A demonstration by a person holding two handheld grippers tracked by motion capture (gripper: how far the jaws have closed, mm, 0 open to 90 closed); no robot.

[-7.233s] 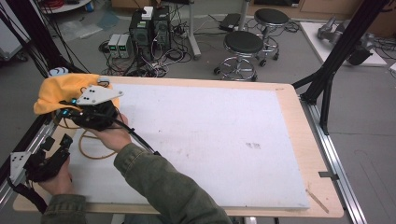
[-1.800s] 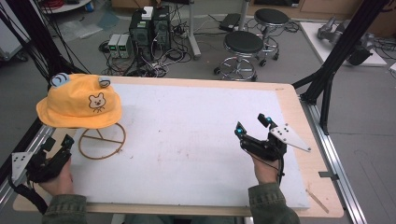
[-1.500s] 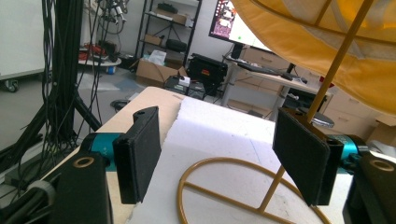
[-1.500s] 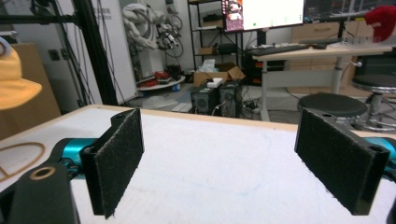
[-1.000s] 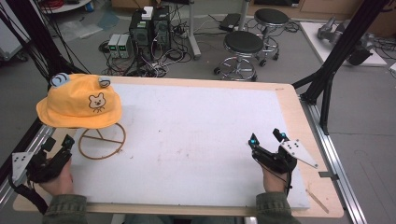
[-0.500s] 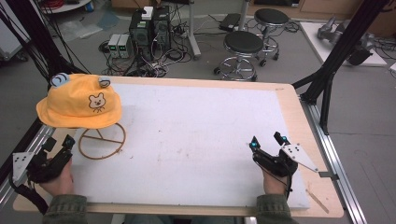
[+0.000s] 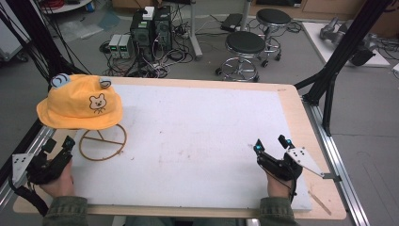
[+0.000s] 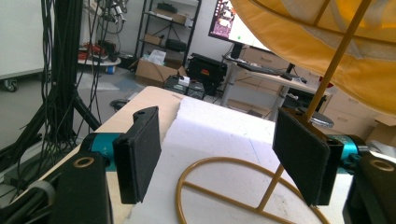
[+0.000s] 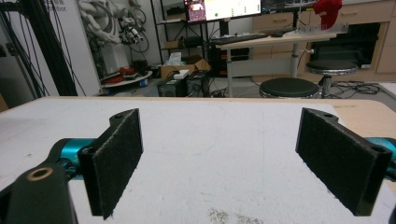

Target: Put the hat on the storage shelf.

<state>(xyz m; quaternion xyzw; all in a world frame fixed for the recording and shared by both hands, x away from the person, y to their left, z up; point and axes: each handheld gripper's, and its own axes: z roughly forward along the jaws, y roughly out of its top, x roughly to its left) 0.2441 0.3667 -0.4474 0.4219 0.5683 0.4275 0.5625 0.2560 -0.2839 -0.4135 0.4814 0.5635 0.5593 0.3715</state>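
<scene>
A yellow child's hat [image 7: 80,102] with a bear face sits on top of a gold wire stand [image 7: 102,143] at the table's left. From below, the hat's brim [image 8: 327,42] and the stand's ring base [image 8: 224,186] appear in the left gripper view. My left gripper [image 7: 59,149] rests open at the front left corner, just short of the stand, nothing between its pads. My right gripper [image 7: 272,143] sits open near the front right of the white board [image 7: 197,136], its pads [image 9: 116,158] wide apart over bare board.
The wooden table edge [image 7: 301,117] frames the white board. Black frame posts [image 7: 339,61] stand at the right and the left. Two stools [image 7: 244,47] and computer boxes [image 7: 150,28] are on the floor beyond the table.
The right hand left the hat on the stand, crossed to the right side and drew back toward the front edge. The left gripper has stayed still.
</scene>
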